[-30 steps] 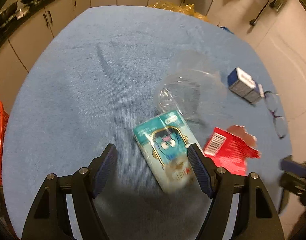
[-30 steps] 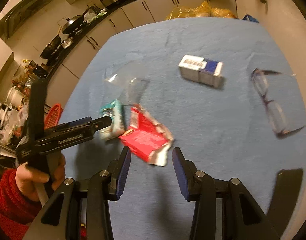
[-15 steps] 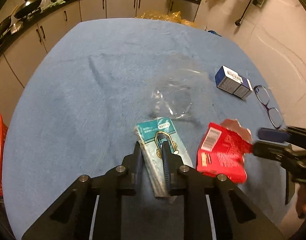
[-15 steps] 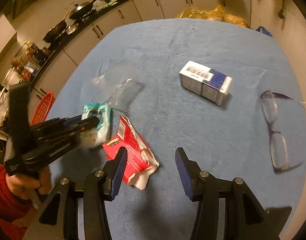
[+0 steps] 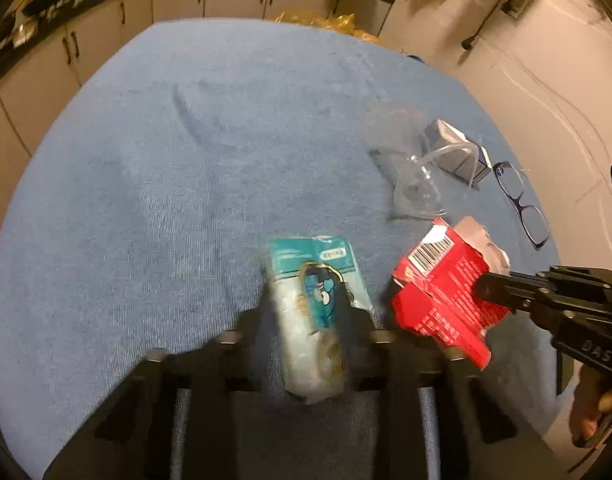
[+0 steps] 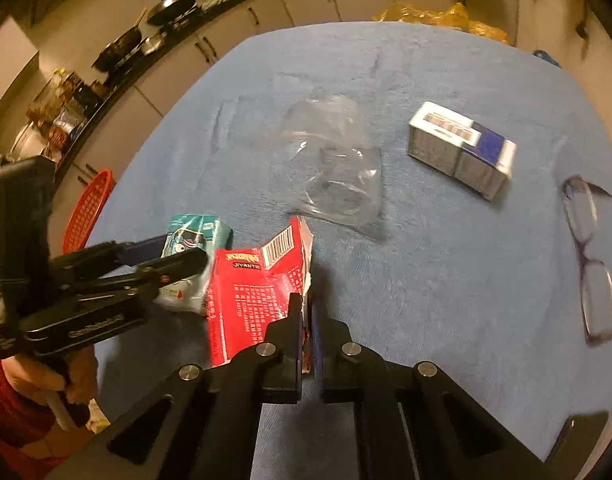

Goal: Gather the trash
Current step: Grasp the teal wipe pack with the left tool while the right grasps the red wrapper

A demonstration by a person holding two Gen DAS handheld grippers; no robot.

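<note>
Red basket [image 6: 88, 216]: a red mesh plastic basket sits past the worktop's left edge; I judge it the likely place for the trash, which would explain both hands working on that side.
Left gripper [image 5: 306, 304]: its jaws are closed most of the way onto the teal tissue packet with a cartoon face [image 5: 315, 280], one on each long side, a crosswise hold that should keep the soft packet from sliding.
Teal packet axis: its long axis runs along the gripper's own line, the printed top end pointing away toward the far cabinets; the near end looks raised off the blue towelling worktop [image 5: 146, 200], though blur makes that uncertain.
Right gripper [image 6: 304, 312]: the jaws have just been closing and now stand pinched on the torn edge of the flattened red paper carton with a barcode [image 6: 258, 280].
Red carton axis: it lies just right of the teal packet, long axis pointing away and slightly left, the ragged open end toward the jaws.
Clear plastic wrapper [image 6: 333, 164]: crumpled, loose on the worktop beyond both held items, not yet picked up.
White and blue box [image 6: 461, 148]: lying on its side, well apart.
Dark-framed spectacles [image 6: 589, 256]: at the right edge; probably not trash.
</note>
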